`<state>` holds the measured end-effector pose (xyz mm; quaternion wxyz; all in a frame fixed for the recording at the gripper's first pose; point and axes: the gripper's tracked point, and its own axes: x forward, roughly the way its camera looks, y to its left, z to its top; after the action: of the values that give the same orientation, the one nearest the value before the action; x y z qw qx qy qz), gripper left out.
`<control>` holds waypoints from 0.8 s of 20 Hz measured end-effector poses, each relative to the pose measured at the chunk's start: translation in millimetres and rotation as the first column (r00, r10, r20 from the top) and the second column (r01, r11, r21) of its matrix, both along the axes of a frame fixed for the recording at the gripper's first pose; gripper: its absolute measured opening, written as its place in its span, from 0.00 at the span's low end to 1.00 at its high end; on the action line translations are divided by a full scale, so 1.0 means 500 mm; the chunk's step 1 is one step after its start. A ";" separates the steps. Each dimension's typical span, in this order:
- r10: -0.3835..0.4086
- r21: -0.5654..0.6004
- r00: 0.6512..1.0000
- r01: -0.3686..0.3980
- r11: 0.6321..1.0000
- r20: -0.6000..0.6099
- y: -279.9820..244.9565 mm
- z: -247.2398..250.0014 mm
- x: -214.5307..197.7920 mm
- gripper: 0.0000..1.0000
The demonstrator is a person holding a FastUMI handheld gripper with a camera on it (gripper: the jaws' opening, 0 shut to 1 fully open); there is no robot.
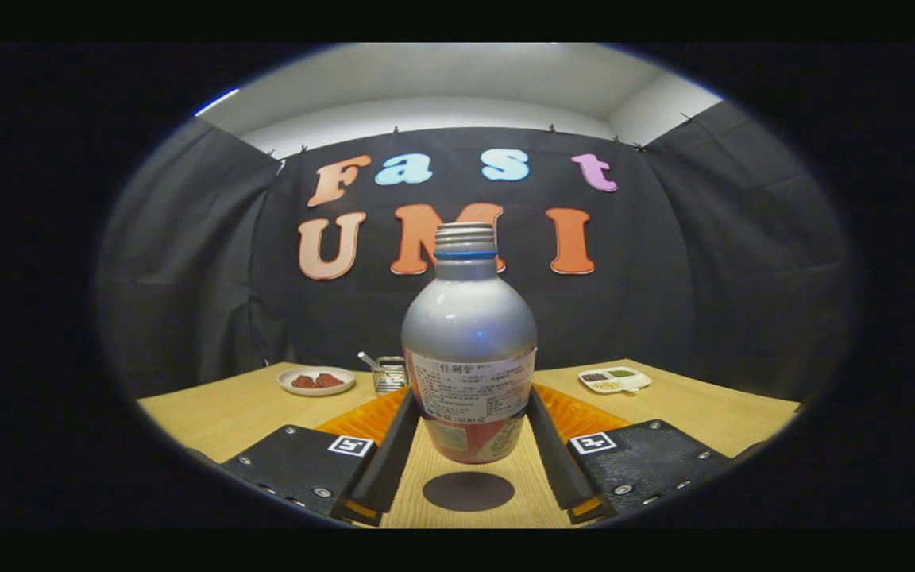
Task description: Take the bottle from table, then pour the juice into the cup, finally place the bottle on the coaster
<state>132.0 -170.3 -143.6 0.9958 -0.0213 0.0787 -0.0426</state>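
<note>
A silver bottle (469,334) with a white label, a blue neck ring and a bare threaded mouth stands upright between my fingers. My gripper (471,401) is shut on its lower body, one finger (388,465) pressing on each side. The bottle's base hangs a little above the wooden table (227,413). Right under it, between the fingers, lies a dark round coaster (468,491). A small shiny metal cup (388,373) with a handle sticking out stands beyond the left finger, farther back on the table.
A white plate (316,381) with red-brown pieces sits left of the cup. Beyond the right finger, a white divided dish (615,379) with small heaps of food rests at the back right. Black cloth walls close off the table behind and on both sides.
</note>
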 end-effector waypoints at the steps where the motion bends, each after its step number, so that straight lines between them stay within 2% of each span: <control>1: 0.000 -0.015 0.999 -0.001 1.000 -0.038 0.004 -0.026 0.005 0.75; 5: -0.020 0.002 0.985 0.021 1.000 -0.170 0.000 -0.117 -0.012 0.75; 12: -0.029 0.031 0.968 0.037 0.999 -0.250 0.000 -0.184 -0.027 0.76; 16: -0.047 0.033 0.967 0.056 0.998 -0.250 -0.003 -0.191 -0.030 0.77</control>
<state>117.1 -171.8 -239.0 0.9767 -0.0048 0.2046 -0.0639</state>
